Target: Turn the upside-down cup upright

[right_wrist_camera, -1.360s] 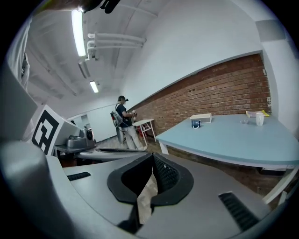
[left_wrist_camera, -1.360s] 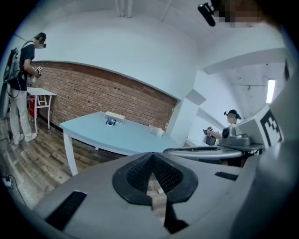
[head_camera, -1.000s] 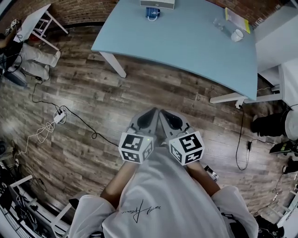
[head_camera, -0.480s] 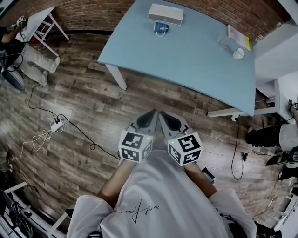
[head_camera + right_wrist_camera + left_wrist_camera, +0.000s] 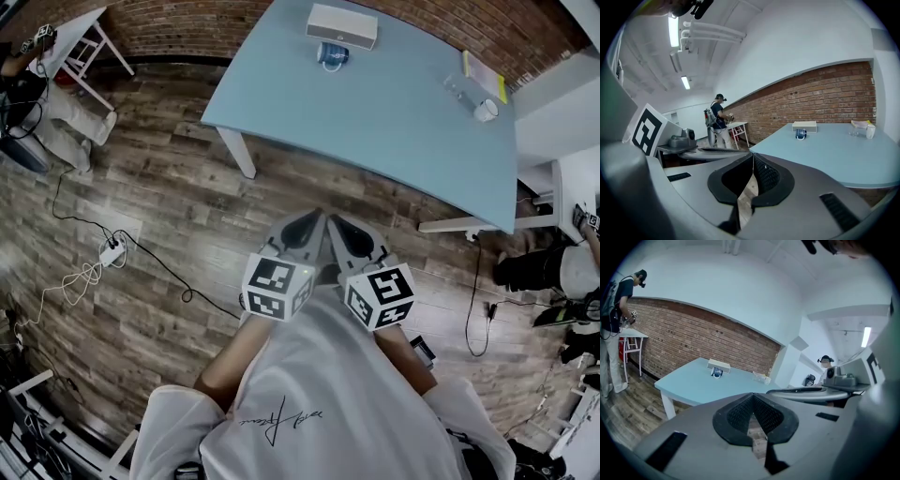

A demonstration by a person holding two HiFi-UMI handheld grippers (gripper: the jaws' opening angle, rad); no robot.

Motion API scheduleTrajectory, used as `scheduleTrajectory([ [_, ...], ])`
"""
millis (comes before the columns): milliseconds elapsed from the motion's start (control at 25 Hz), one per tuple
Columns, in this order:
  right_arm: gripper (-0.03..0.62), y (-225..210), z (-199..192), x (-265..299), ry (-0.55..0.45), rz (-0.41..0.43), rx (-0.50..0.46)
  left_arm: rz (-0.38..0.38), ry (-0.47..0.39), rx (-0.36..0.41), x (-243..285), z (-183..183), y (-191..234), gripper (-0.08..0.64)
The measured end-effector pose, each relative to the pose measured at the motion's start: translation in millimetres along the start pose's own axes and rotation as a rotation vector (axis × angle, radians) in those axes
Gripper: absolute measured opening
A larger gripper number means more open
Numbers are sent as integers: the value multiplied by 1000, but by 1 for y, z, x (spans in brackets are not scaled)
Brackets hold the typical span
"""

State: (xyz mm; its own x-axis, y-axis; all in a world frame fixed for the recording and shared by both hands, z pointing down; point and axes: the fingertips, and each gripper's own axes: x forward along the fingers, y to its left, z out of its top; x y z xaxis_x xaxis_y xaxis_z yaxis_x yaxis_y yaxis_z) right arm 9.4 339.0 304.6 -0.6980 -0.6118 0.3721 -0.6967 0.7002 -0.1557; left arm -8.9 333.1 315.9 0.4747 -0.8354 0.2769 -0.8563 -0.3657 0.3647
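Note:
A blue mug (image 5: 333, 54) stands far off on the light blue table (image 5: 375, 112), just in front of a grey box (image 5: 342, 25). It also shows small in the left gripper view (image 5: 716, 373) and the right gripper view (image 5: 801, 134); which way up it stands I cannot tell. A white cup (image 5: 485, 110) sits near the table's right end. My left gripper (image 5: 307, 225) and right gripper (image 5: 336, 227) are held side by side over the wooden floor, close to the person's chest, well short of the table. Both are shut with nothing between the jaws.
A clear glass (image 5: 457, 89) and a yellow book (image 5: 487, 75) lie by the white cup. A power strip (image 5: 111, 251) and cables trail over the floor at left. One person stands by a small white table (image 5: 70, 42) at far left, and another stands at far right (image 5: 553, 272).
The table and its objects have slid lower and nearer in the head view. Both grippers stay shut, side by side in front of the chest.

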Motion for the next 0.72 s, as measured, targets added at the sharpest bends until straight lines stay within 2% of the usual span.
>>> scheduleTrajectory([
  [400, 21, 1, -1, 13, 12, 22, 17, -11, -17, -25, 0, 4, 11, 9],
  [720, 21, -16, 15, 49, -5, 47, 11, 7, -11, 6, 26, 24, 39, 9],
])
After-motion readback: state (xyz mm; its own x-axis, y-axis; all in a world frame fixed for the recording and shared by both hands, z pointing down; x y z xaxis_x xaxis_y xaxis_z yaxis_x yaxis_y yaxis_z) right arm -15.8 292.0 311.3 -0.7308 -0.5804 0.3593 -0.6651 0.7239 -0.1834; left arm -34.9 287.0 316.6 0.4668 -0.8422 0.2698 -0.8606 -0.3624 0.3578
